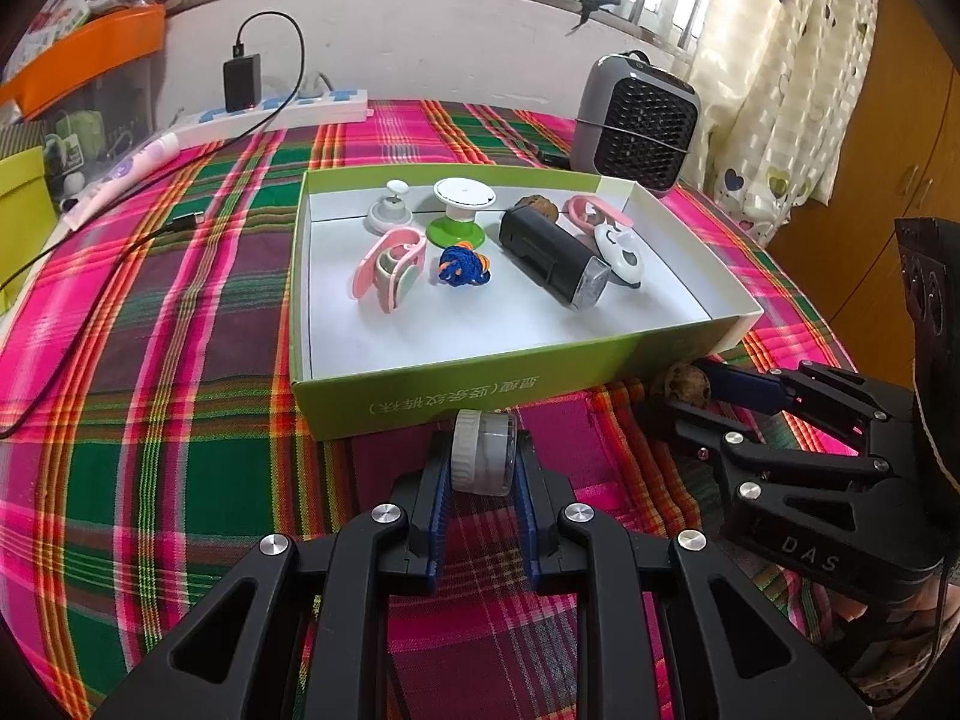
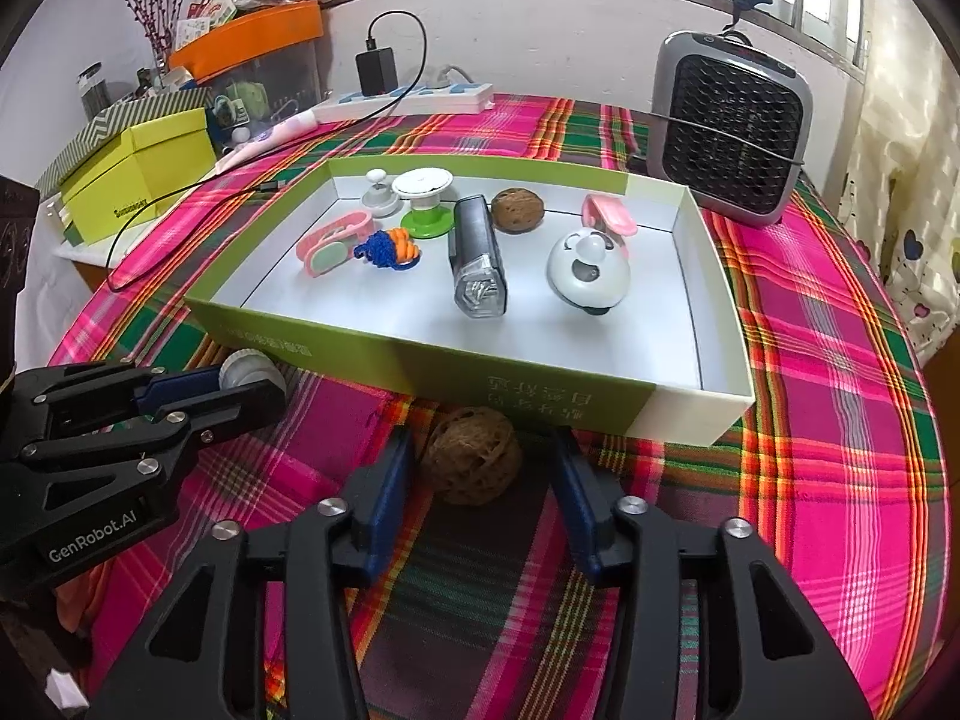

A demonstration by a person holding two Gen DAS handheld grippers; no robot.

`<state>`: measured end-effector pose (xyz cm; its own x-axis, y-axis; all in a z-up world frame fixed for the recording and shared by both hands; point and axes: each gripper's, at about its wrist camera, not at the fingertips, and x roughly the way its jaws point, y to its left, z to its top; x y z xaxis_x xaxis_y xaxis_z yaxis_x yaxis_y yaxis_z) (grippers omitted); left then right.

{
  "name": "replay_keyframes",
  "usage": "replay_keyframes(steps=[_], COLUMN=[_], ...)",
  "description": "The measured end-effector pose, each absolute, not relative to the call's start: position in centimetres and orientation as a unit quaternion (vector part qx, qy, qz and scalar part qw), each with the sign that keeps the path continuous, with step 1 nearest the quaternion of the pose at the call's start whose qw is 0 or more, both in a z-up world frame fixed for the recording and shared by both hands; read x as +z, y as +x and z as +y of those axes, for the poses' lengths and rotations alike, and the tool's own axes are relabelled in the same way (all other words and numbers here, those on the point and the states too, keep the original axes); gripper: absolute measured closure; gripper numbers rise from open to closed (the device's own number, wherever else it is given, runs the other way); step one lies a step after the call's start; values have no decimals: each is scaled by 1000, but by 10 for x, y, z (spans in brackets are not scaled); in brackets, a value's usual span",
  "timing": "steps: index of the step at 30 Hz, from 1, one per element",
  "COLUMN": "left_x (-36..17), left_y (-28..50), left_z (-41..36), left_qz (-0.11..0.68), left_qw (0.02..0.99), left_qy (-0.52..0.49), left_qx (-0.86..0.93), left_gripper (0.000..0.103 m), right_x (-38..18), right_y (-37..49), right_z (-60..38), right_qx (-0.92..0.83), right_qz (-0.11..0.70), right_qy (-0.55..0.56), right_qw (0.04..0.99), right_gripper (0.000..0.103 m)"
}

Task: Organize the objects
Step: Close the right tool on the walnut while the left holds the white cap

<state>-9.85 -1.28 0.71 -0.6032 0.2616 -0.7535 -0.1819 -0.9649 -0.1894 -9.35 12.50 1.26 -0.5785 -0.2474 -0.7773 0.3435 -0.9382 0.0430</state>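
Left wrist view: the left claw (image 1: 483,471) is closed on a small grey-and-clear ribbed plastic cylinder (image 1: 485,452), blue pads pressed to both its sides, held just outside the near wall of the shallow green cardboard box with white lining (image 1: 456,396); whether the cylinder is off the cloth cannot be told.

Right wrist view: the right claw (image 2: 480,495) stands open, jaws either side of a brown woven rattan ball (image 2: 471,455) resting on the pink-and-green plaid cloth over the counter (image 2: 840,396), neither pad touching it; the ball lies just before the box's near wall.

Box contents: a black rectangular torch with clear lens (image 2: 475,261), a white round panda-faced toy (image 2: 588,269), a brown walnut-like ball (image 2: 518,210), a blue-and-orange knitted bundle (image 2: 387,247), two pink clips (image 2: 327,249), a green-footed white stand (image 2: 423,198); the front strip of the box floor is bare.

Judgement: the step in hand is loading both pieces into the box; the right claw should close squarely across the ball's middle, gently, since the weave looks crushable and a round form may roll from an off-centre pinch; each piece should be lifted above the wall before moving forward, then set on the bare front strip, the two claws kept apart.

Beyond: a grey mesh-fronted fan heater (image 2: 735,138) and a white power strip (image 2: 414,97).
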Motion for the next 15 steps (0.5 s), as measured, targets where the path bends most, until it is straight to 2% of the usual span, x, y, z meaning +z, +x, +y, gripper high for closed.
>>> replay_keyframes(steps=[4, 11, 15], left_x=[7, 8, 8], left_y=[-98, -98, -99], left_z=[-12, -12, -12], left_qz=[-48, -47, -46], left_qw=[124, 124, 124], left_qy=[-428, -428, -428], left_qx=[894, 894, 894], left_gripper=[85, 86, 86], right_x=[13, 13, 13], right_y=[-94, -93, -92], right_z=[126, 126, 125], right_qx=[-886, -887, -887], right_qz=[56, 56, 56], right_qy=[427, 426, 426], right_qw=[168, 170, 170], right_gripper=[62, 70, 70])
